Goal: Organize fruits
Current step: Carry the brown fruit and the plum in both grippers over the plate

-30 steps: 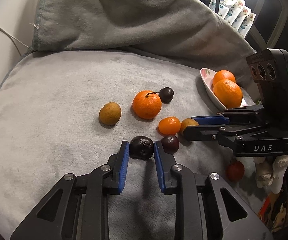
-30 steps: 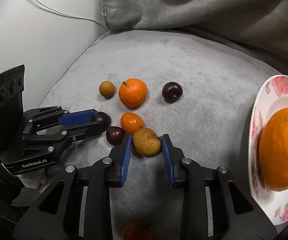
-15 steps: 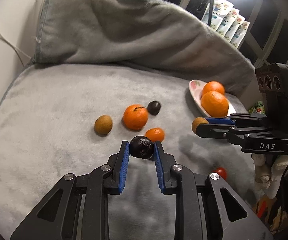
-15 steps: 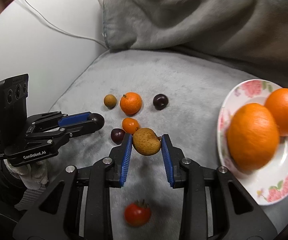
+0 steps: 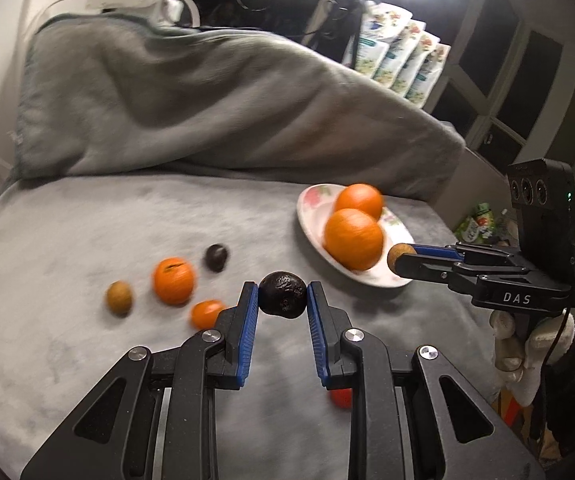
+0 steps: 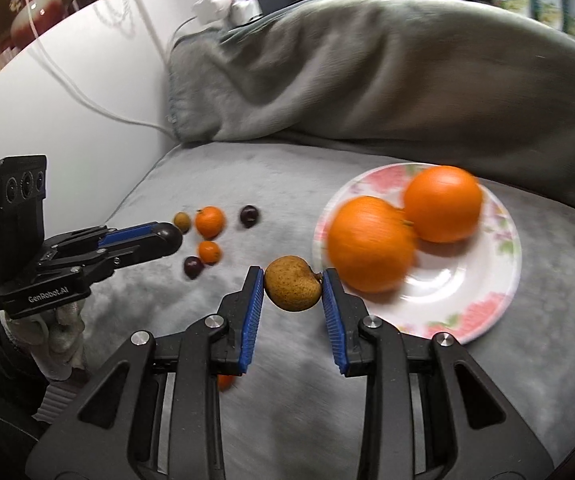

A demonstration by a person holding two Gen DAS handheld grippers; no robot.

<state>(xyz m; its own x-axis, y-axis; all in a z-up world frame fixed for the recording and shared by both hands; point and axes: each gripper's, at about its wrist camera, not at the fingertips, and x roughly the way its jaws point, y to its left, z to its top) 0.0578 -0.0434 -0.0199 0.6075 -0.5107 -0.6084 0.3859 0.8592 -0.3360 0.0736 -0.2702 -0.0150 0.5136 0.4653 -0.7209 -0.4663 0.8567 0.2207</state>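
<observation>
My left gripper (image 5: 282,296) is shut on a wrinkled dark fruit (image 5: 282,294), held above the grey cushion. My right gripper (image 6: 292,289) is shut on a brown speckled fruit (image 6: 292,288), lifted close to the flowered plate (image 6: 483,312). Two big oranges (image 6: 371,244) lie on that plate. On the cushion lie a mandarin (image 5: 173,280), a smaller mandarin (image 5: 206,313), a brown round fruit (image 5: 119,298), a dark plum (image 5: 216,257) and a second dark plum (image 6: 192,266). A small red fruit (image 5: 340,398) shows under my left gripper.
A rumpled grey blanket (image 5: 191,104) rises behind the cushion (image 5: 67,240). A white wall with cables (image 6: 87,96) is on the left. Packets (image 5: 399,60) and dark window panes stand at the back right. A gloved hand (image 5: 527,356) holds the right gripper.
Both grippers rose off the cushion with their fruits. The right one carried the brown fruit toward the plate; the left lifted the dark fruit away from the other fruit.
</observation>
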